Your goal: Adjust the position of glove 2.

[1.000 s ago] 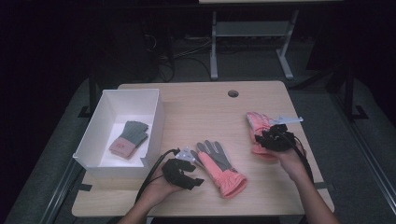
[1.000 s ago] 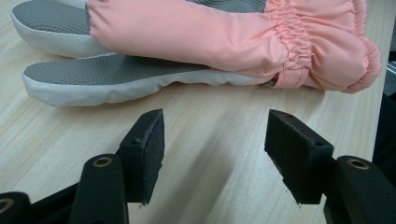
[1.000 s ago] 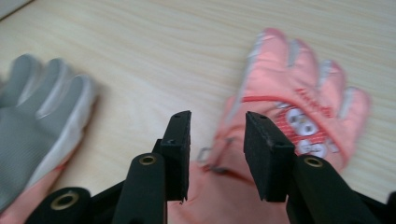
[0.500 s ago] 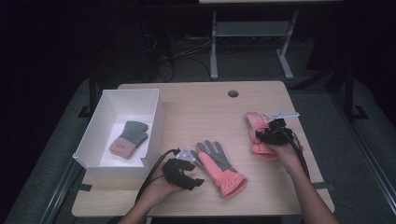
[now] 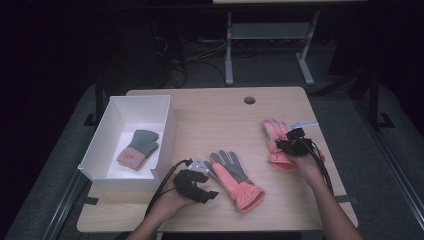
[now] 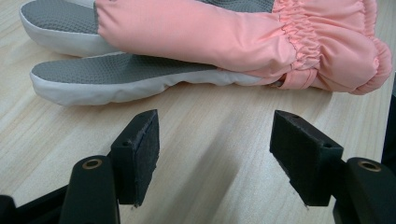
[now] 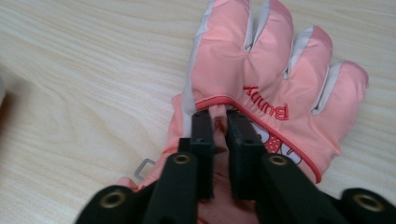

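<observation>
A pink glove (image 5: 274,132) lies palm-down at the table's right; its back reads "Bunny" in the right gripper view (image 7: 261,60). My right gripper (image 5: 288,145) (image 7: 219,122) has just been closing and is shut on a fold of this glove's fabric near the wrist. A second pink glove with a grey palm (image 5: 235,177) (image 6: 210,42) lies palm-up at the front middle. My left gripper (image 5: 207,186) (image 6: 215,149) rests on the table just left of it, open after widening slightly, with bare wood between its pads.
A white box (image 5: 165,130) stands at the table's left with a grey-and-pink glove (image 5: 139,148) lying inside. The wooden table (image 5: 220,120) has a round cable hole (image 5: 249,100) near its far edge. Beyond it the dark floor holds a metal stand (image 5: 229,60).
My right gripper has sunk a little onto the right-hand glove and its jaws have closed on the fabric. The left hand and the middle glove have stayed put.
</observation>
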### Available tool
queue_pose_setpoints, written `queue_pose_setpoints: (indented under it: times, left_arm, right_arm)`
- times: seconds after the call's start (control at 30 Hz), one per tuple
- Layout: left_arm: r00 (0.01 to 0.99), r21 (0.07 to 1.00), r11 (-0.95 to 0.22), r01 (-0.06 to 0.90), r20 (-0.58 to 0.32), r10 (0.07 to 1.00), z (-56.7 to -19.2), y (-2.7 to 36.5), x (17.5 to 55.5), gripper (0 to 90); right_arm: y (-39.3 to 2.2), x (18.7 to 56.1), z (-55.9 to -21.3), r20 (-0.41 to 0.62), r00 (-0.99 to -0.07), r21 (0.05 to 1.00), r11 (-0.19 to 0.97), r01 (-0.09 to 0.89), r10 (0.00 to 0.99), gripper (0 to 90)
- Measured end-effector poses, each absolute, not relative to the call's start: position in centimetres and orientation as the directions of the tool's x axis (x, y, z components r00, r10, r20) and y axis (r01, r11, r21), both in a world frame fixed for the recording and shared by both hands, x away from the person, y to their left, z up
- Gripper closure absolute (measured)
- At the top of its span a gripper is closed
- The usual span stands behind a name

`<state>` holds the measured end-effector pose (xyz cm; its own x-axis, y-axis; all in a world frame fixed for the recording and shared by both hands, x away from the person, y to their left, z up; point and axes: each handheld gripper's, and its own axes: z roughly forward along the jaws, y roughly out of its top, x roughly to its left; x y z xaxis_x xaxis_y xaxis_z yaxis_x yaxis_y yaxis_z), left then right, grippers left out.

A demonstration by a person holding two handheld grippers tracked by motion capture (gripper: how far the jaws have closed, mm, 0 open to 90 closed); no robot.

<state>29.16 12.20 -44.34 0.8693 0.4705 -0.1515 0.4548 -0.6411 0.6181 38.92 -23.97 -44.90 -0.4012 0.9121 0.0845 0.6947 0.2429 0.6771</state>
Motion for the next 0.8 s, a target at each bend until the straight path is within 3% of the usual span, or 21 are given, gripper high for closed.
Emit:
queue_pose_setpoints:
  times: [0.4,0.8]
  left_arm:
    - [0.865,0.645,-0.616,0.452,-0.147,0.48,-44.0,12.4,29.0,28.2]
    - [0.862,0.646,-0.616,0.45,-0.134,0.489,-43.7,12.6,28.5,17.1]
  right_arm:
    - [-24.8,38.1,-43.6,0.147,-0.429,0.702,0.211,0.68,0.891,88.9]
    - [-24.3,35.8,-41.2,0.164,-0.507,0.735,0.238,0.635,0.846,88.9]
